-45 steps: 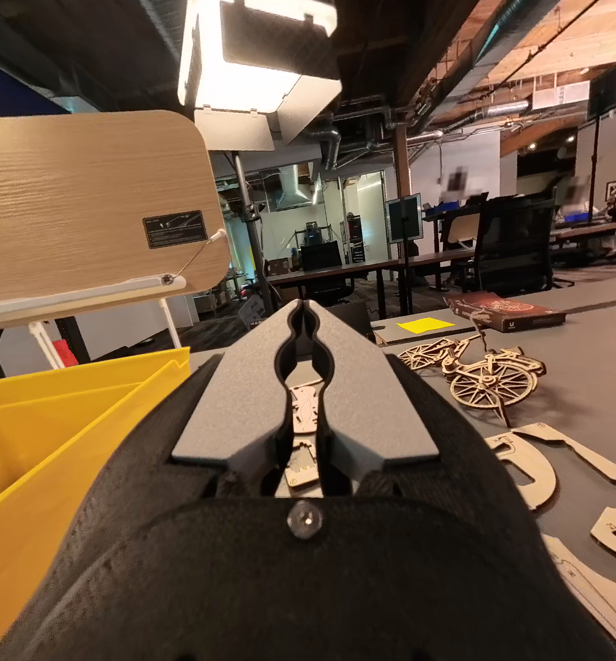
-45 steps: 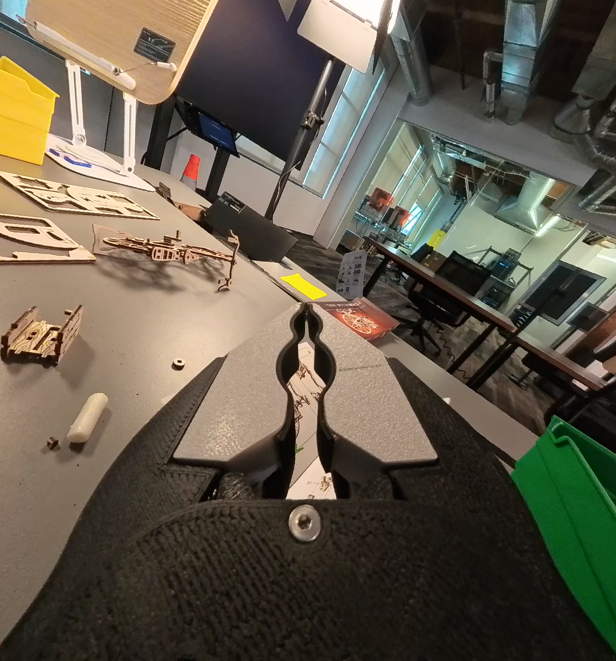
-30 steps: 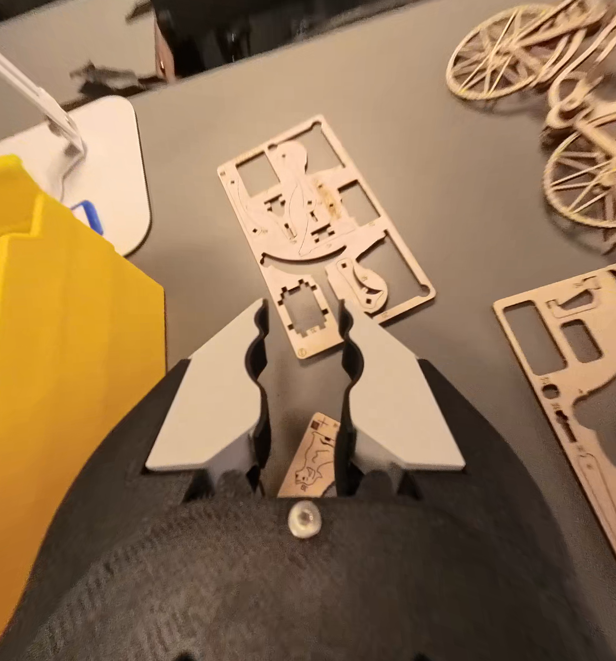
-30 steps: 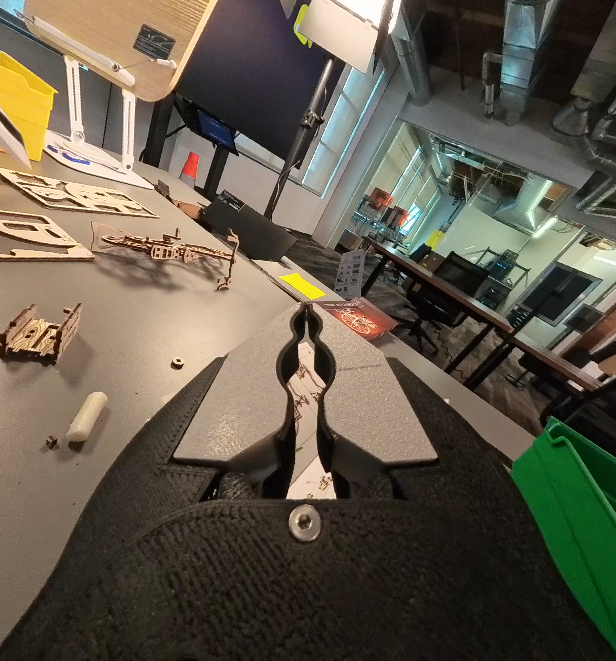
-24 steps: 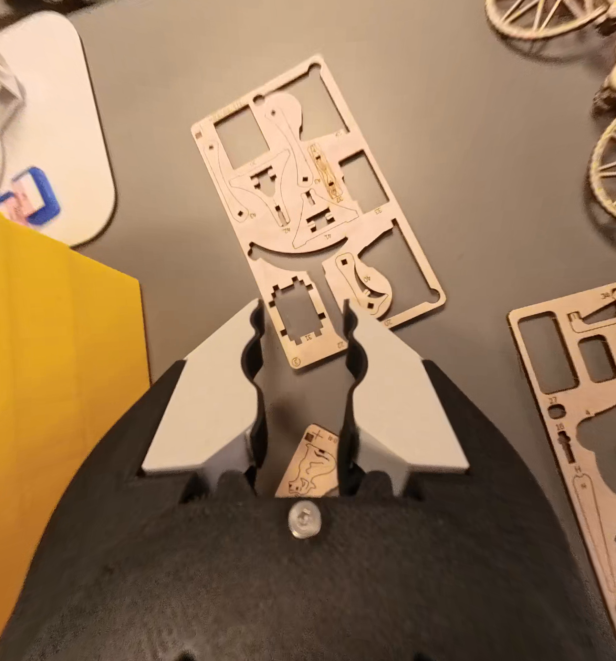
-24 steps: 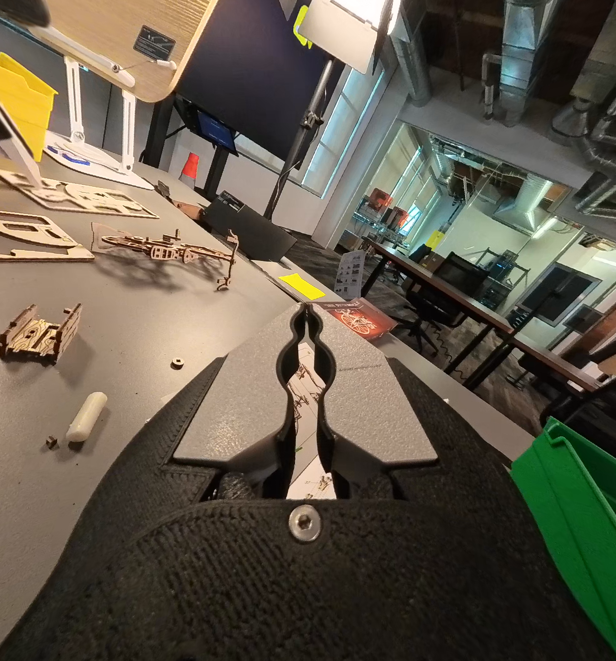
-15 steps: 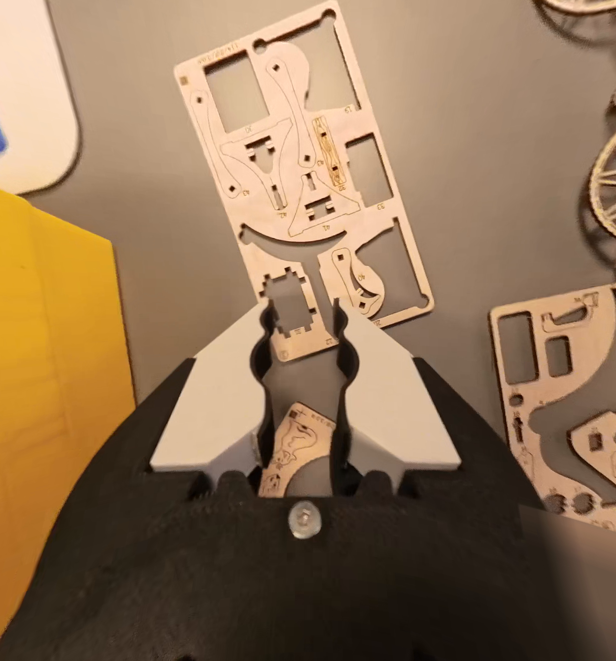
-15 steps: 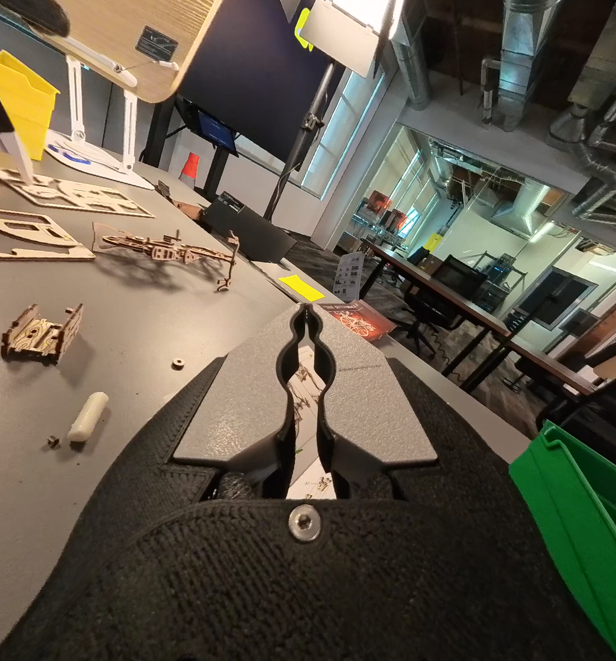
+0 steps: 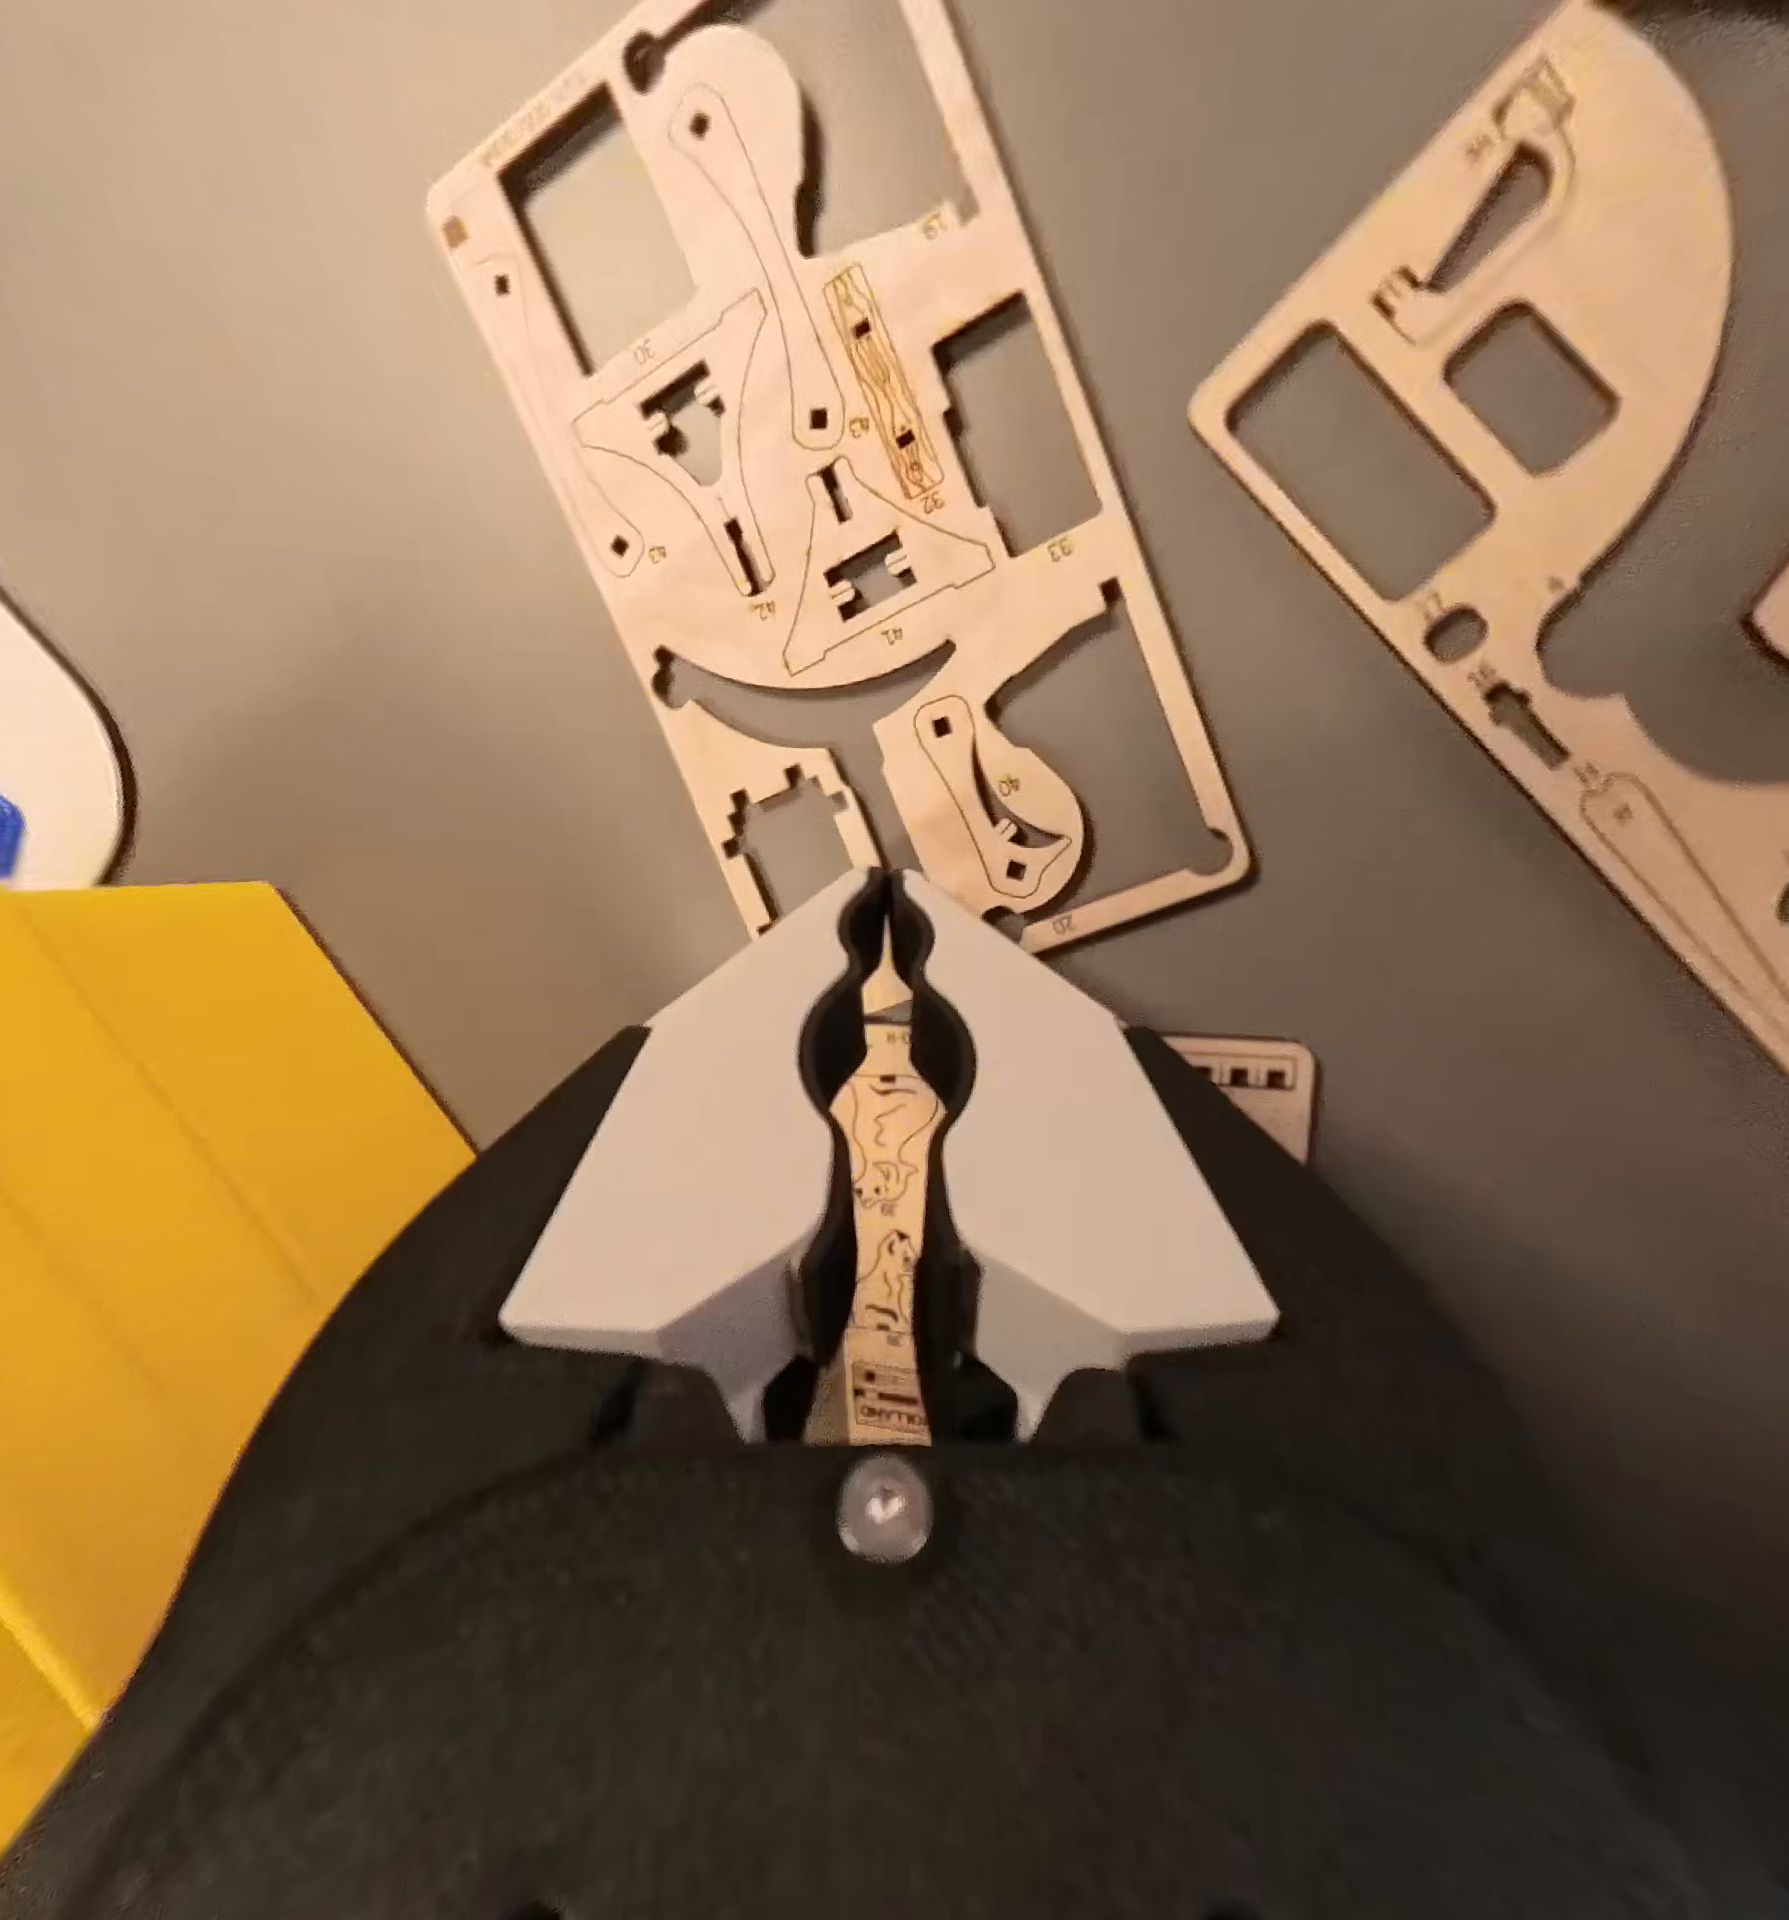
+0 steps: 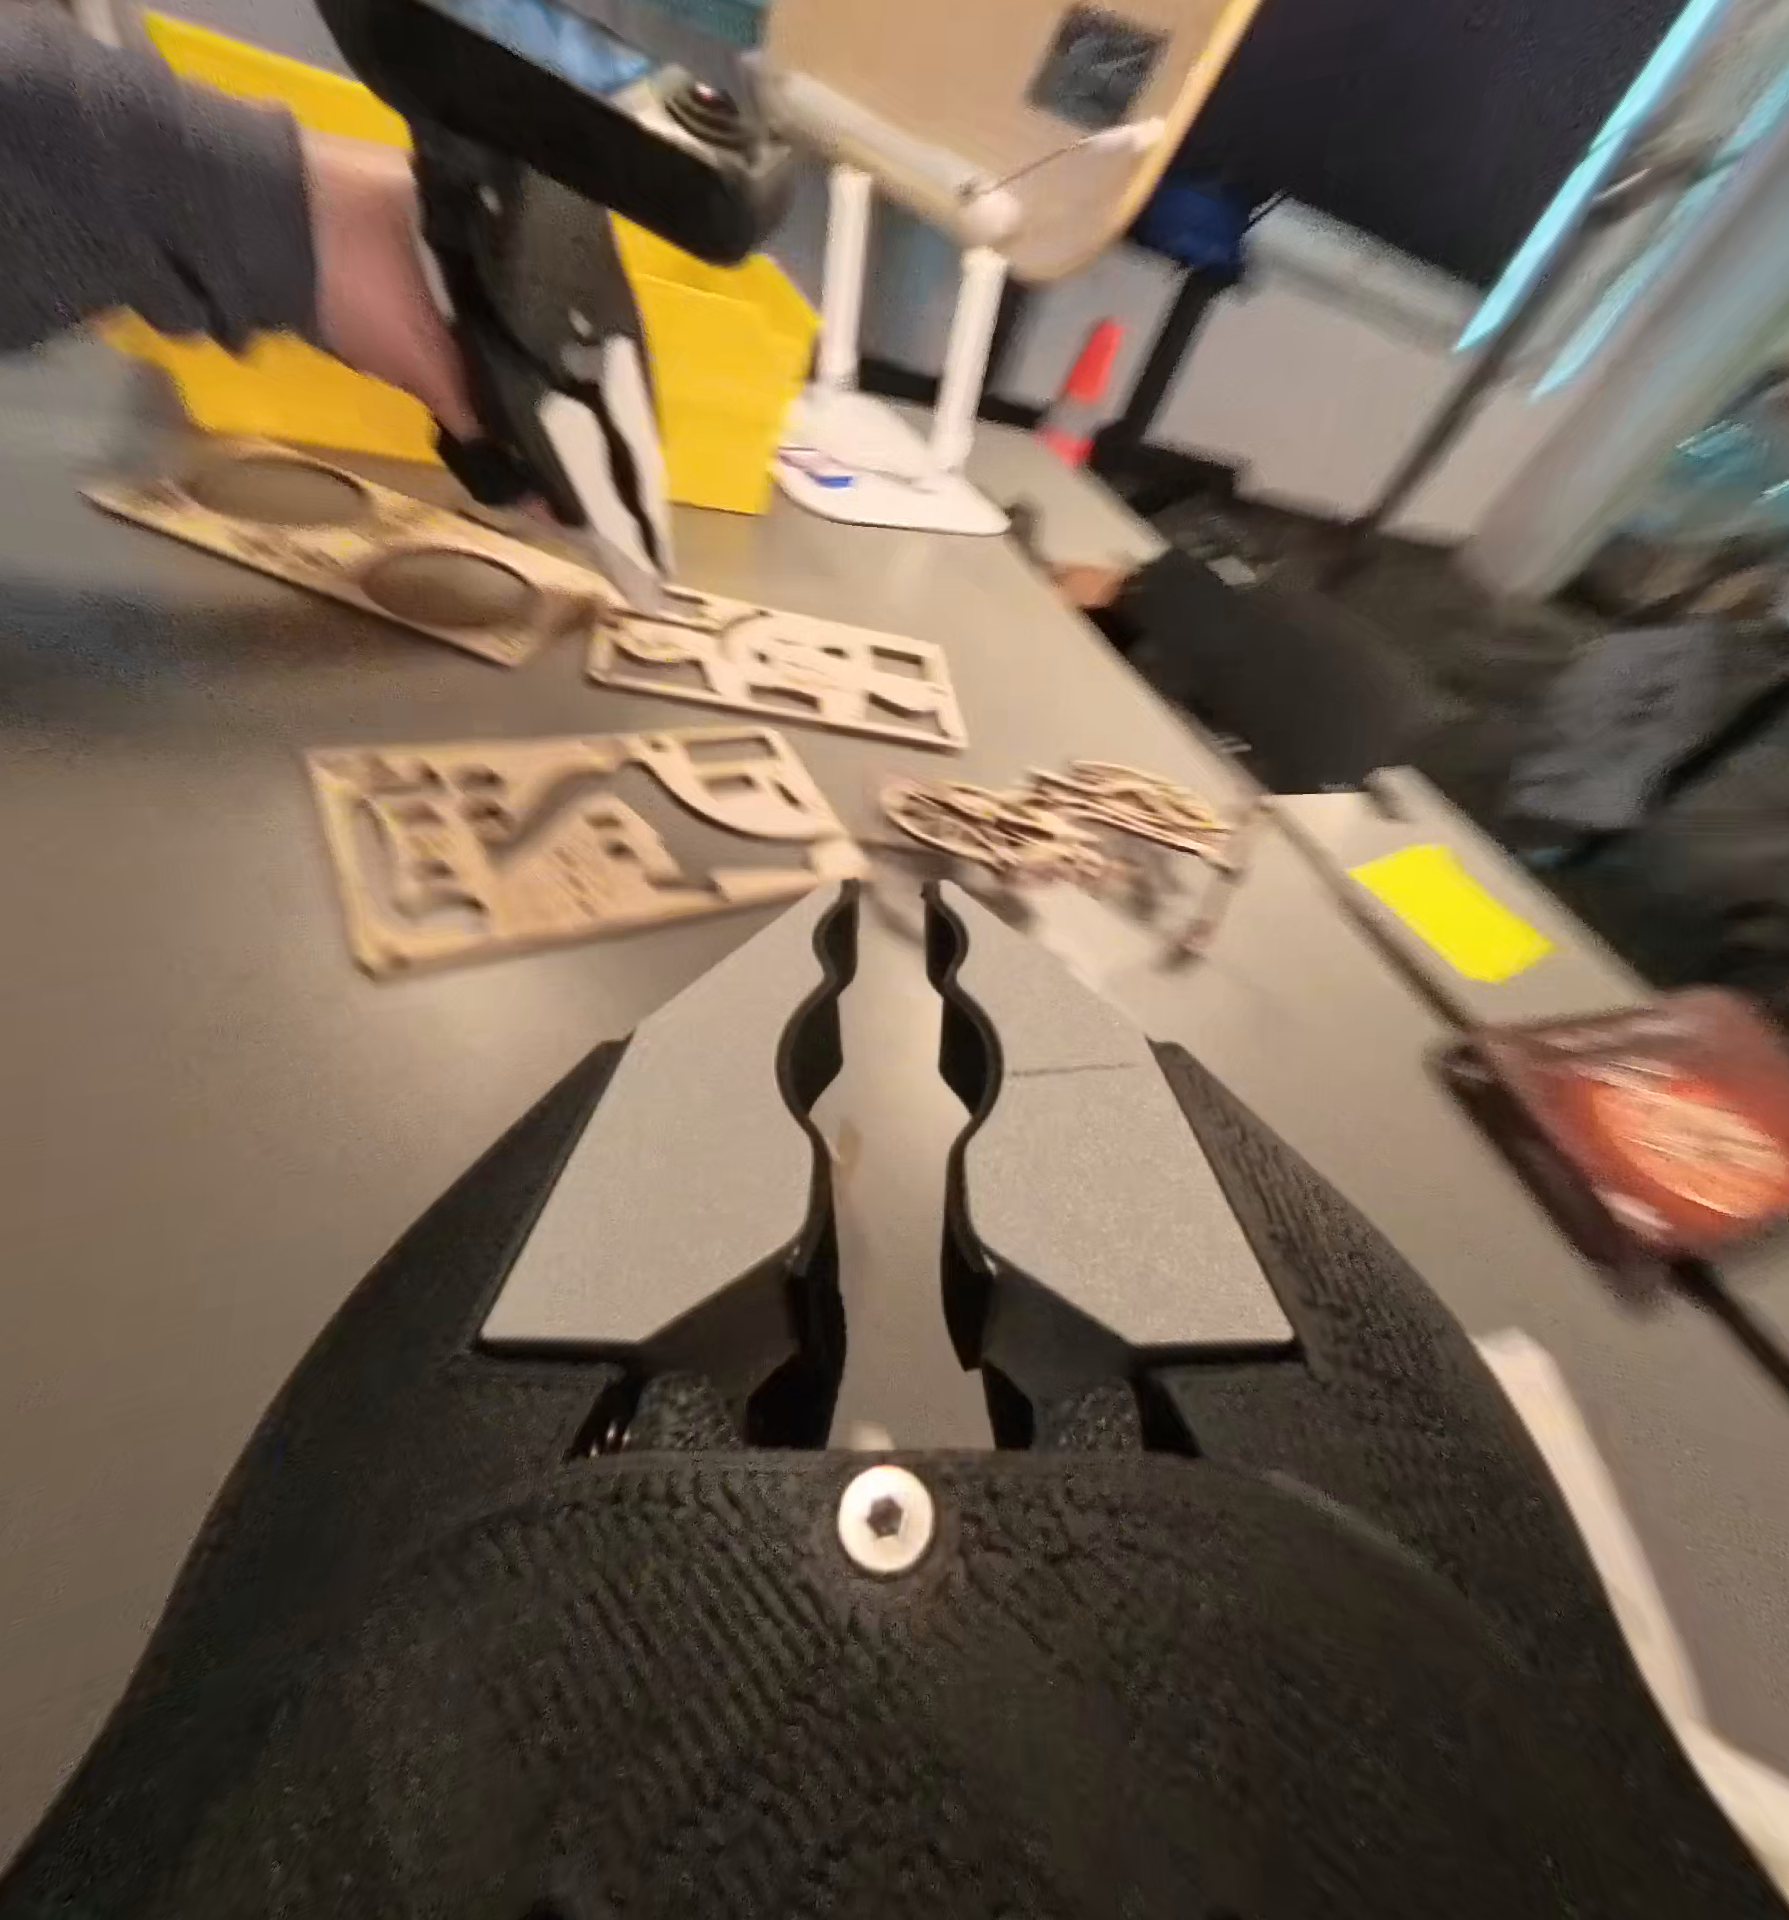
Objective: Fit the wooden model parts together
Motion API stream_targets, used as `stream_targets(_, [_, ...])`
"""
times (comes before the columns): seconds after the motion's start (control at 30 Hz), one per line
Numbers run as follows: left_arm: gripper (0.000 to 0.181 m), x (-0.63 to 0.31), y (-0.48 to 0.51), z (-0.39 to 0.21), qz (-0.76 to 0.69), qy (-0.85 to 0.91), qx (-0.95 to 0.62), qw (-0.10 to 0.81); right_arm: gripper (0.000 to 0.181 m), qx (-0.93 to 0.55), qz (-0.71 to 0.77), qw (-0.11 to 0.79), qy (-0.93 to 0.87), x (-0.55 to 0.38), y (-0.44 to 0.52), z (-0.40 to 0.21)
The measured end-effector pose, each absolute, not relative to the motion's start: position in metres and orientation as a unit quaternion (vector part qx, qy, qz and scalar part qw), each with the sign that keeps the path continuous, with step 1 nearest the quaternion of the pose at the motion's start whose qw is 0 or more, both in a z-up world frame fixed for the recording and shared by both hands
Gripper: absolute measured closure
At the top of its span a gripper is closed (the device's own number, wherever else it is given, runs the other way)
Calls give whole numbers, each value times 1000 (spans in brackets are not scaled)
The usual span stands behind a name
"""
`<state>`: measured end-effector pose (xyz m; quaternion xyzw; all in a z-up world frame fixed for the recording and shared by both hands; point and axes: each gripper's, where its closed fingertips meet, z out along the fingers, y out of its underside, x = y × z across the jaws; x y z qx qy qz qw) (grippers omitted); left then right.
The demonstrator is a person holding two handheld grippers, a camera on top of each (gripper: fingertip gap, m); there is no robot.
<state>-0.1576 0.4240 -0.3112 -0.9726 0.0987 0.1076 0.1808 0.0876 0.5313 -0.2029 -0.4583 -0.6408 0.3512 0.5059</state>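
My left gripper [image 9: 887, 883] points down at the grey table [image 9: 246, 416]. Its jaws are pressed together at the tips. The tips sit right on the near edge of a flat wooden parts sheet [image 9: 828, 499]. I cannot tell if they pinch that edge or only touch it. The rest of the sheet stretches away toward 12 o'clock from the tips. A second wooden sheet [image 9: 1492, 436] lies toward 2 o'clock, apart from the first. Through the gap between the jaws I see another wooden sheet with cat drawings [image 9: 885, 1236] lying under the gripper. A yellow bin [image 9: 142, 1195] sits at 9 o'clock, close by my gripper.

My right gripper [image 10: 890, 894] has its jaws spread a little, with nothing between them. This view is blurry. A cut-out wooden sheet [image 10: 547, 842] lies at 11 o'clock, just past the left tip. A built wooden bicycle model [image 10: 1056, 821] lies at 1 o'clock, just past the right tip. Farther off at 11 o'clock a hand [image 10: 370, 281] holds the left gripper [image 10: 641, 582] tip-down on the far sheet [image 10: 786, 675]. A dark red box [image 10: 1659, 1132] lies at 3 o'clock, and a yellow sticky note [image 10: 1451, 925] lies at 2 o'clock.
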Motion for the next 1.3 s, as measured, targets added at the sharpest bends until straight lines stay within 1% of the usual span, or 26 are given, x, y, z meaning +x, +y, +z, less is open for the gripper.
stream_targets(0.07, [181,-158,420,-309,122,101,-969,188,169,-496,374,414,-665,41,509,-199])
stream_targets(0.1, [181,-163,420,-301,154,81,-962,208,169,-511,368,375,-681,15,503,-199])
stream_targets(0.17, [181,-156,424,-271,185,55,-934,301,170,-520,339,329,-711,-41,500,-199])
stream_targets(0.2, [181,-149,423,-256,187,42,-918,347,170,-531,314,304,-726,-68,504,-206])
stream_targets(0.3, [181,-134,406,-225,183,12,-881,436,170,-557,264,216,-757,-138,513,-238])
stream_targets(0.43, [181,-128,373,-210,153,-22,-851,502,157,-614,192,83,-761,-175,529,-288])
stream_targets(0.47, [181,-129,364,-209,147,-30,-845,514,156,-622,174,67,-760,-178,534,-297])
stream_targets(0.5, [181,-129,358,-206,139,-39,-836,530,156,-626,151,61,-763,-179,540,-305])
stream_targets(0.53, [181,-128,354,-204,126,-44,-825,549,162,-626,134,66,-765,-181,546,-310])
stream_targets(0.57, [181,-127,351,-202,112,-48,-815,566,160,-627,127,69,-766,-183,549,-311])
stream_targets(0.63, [181,-124,351,-199,91,-46,-801,590,177,-631,116,62,-765,-182,551,-312])
stream_targets(0.73, [180,-124,360,-198,75,-35,-789,609,179,-590,89,87,-798,-179,551,-312])
stream_targets(0.8, [161,-127,372,-200,61,-35,-789,610,179,-536,68,120,-833,-176,546,-306])
stream_targets(0.87, [134,-135,388,-207,53,-43,-795,602,180,-492,99,161,-850,-176,527,-286])
stream_targets(0.93, [106,-142,406,-223,37,-47,-817,573,180,-448,128,203,-861,-170,508,-259])
stream_targets(1.0, [92,-137,423,-246,-29,-55,-848,526,180,-414,139,242,-866,-161,496,-235])
stream_targets(1.03, [90,-127,430,-255,-92,-60,-858,502,180,-406,147,255,-865,-156,491,-226])
stream_targets(1.07, [97,-115,437,-258,-154,-61,-856,489,180,-400,155,266,-863,-153,486,-218])
stream_targets(1.13, [133,-93,445,-255,-250,-40,-838,484,181,-391,169,287,-858,-146,479,-205])
stream_targets(1.17, [156,-90,447,-254,-270,-39,-832,483,180,-390,174,297,-854,-144,478,-200])
stream_targets(1.2, [174,-84,446,-248,-292,-18,-819,494,180,-393,183,310,-846,-142,477,-196])
stream_targets(1.23, [177,-84,446,-243,-304,-28,-808,503,176,-402,200,332,-829,-140,476,-189])
stream_targets(1.27, [179,-87,446,-234,-311,-35,-791,526,156,-419,224,363,-802,-139,478,-178])
stream_targets(1.3, [180,-93,444,-226,-303,-38,-775,554,144,-441,255,397,-764,-135,481,-164])
